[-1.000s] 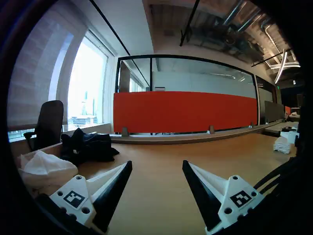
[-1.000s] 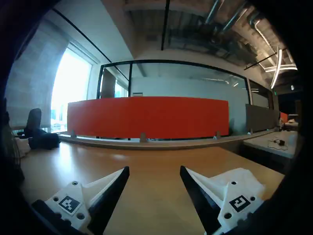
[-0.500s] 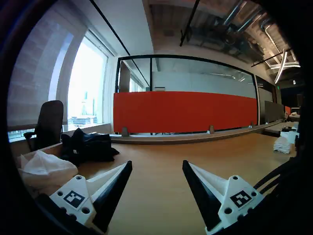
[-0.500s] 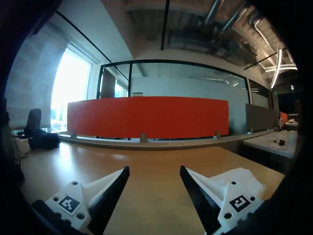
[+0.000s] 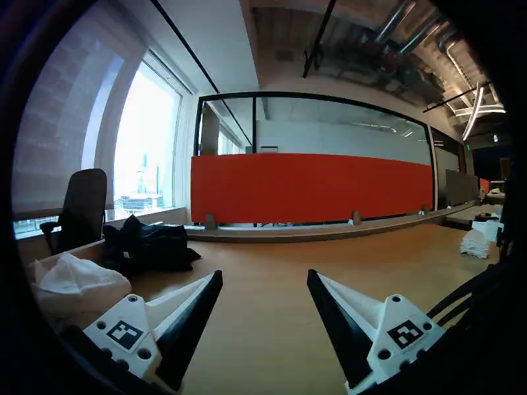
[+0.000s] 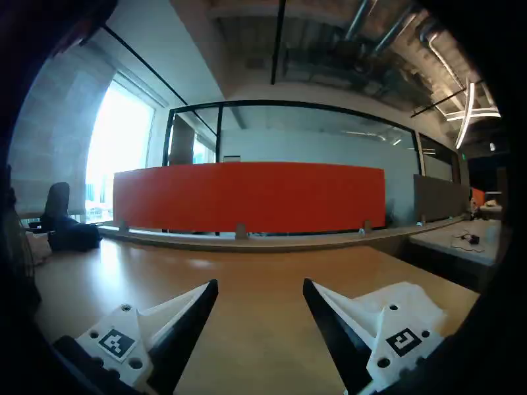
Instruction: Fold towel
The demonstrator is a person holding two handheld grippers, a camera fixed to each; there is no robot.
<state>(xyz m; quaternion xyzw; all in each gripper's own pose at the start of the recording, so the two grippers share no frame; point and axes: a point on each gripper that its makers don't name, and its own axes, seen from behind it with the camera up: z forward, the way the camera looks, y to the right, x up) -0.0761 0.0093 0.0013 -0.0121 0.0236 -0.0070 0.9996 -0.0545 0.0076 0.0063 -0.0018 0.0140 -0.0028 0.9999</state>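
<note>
Towel first, at the far left of your left gripper view: the crumpled white towel (image 5: 76, 286) sits in a heap on the desk (image 5: 277, 253), just beside the near finger and clear of both. Behind it, a black chair (image 5: 79, 210) by the window and a black pile of clothing (image 5: 148, 247) on the desk. Centre: your left tool (image 5: 263, 272) is spread wide, low over bare wood, gripping nothing. Beyond it, the orange partition (image 5: 309, 187) runs along the desk's back edge. Far right: a small stack of white cloths (image 5: 475, 242), well apart from the tool.

Right gripper view, from the left: the same dark pile and chair, small and far off. Centre: your right tool (image 6: 259, 282) also gapes wide, nothing between the fingers. Right: a lumpy white cloth (image 6: 421, 299) shows just behind the right-hand finger; contact cannot be told.
</note>
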